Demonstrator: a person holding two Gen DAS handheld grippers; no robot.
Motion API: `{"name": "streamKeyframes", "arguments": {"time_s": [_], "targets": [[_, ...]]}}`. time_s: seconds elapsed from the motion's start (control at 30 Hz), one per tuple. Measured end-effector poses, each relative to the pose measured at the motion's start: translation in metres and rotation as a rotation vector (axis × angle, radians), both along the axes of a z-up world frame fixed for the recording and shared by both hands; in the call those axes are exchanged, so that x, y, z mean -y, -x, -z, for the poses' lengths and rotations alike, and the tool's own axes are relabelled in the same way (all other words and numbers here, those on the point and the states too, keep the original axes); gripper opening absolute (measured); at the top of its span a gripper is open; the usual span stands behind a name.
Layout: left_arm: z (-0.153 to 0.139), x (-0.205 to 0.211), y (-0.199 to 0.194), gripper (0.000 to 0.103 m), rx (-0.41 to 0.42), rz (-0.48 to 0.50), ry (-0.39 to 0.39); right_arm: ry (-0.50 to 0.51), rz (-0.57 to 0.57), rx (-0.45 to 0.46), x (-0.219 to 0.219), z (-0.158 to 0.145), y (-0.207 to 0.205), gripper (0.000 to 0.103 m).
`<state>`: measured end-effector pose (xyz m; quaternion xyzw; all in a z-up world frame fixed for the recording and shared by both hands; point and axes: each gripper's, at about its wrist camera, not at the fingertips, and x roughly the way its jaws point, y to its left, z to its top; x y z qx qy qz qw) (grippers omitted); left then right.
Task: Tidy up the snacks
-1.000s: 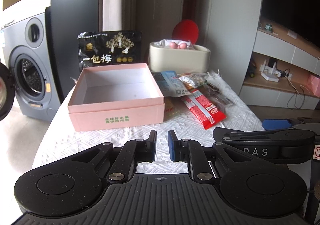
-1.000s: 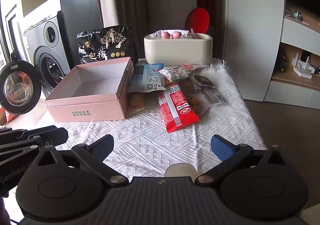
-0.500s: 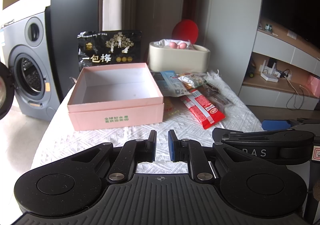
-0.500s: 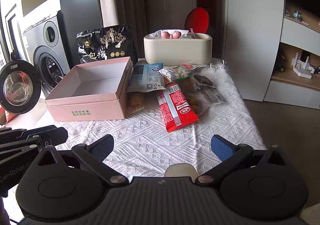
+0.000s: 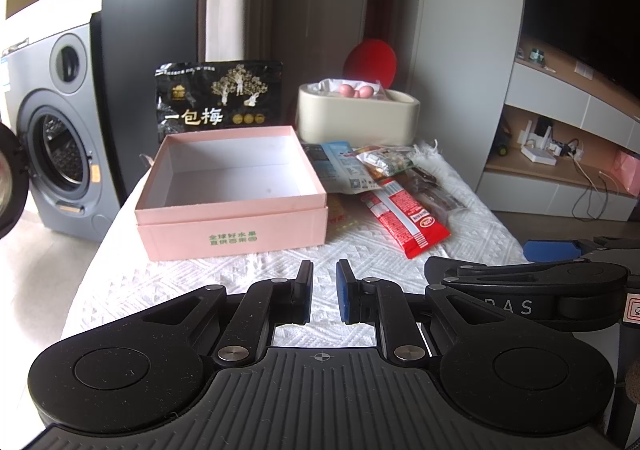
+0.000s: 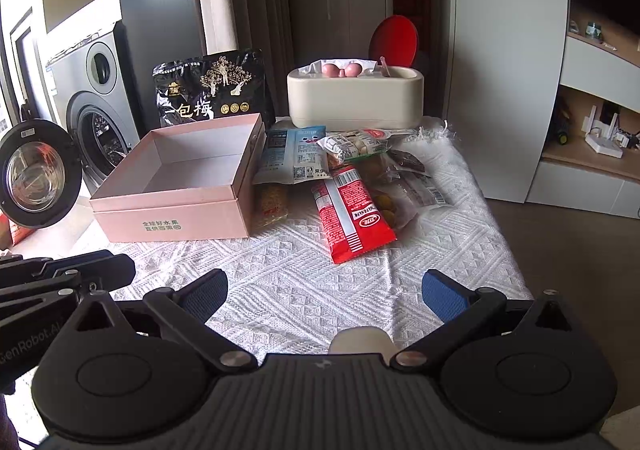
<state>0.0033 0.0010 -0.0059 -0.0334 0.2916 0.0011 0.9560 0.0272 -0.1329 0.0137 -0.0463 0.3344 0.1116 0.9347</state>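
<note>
An open, empty pink box (image 5: 232,190) (image 6: 180,186) stands on the white cloth. To its right lies a pile of snack packets: a red packet (image 5: 404,216) (image 6: 354,212), a blue-white packet (image 6: 294,156), a green-white packet (image 6: 356,144), and clear packets (image 6: 416,182). A yellow packet (image 6: 272,200) lies against the box's side. My left gripper (image 5: 323,290) is nearly shut and empty, near the cloth's front edge. My right gripper (image 6: 324,290) is wide open and empty, in front of the red packet.
A black snack bag (image 5: 218,102) stands behind the box. A cream container (image 6: 354,96) with pink balls sits at the back. A washing machine (image 6: 94,106) with its door open stands left. The table (image 6: 460,218) drops off on the right to bare floor.
Both views have shifted very slightly; the grippers' openings are the same. Nothing on the table has moved.
</note>
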Motion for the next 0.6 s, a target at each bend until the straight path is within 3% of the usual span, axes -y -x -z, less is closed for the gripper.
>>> {"name": "streamKeyframes", "arguments": {"time_s": [0.6], "targets": [[0.0053, -0.0046, -0.0054, 0.016, -0.034, -0.022, 0.030, 0.009, 0.005, -0.021, 0.0000, 0.0039, -0.0042, 0.103]]}}
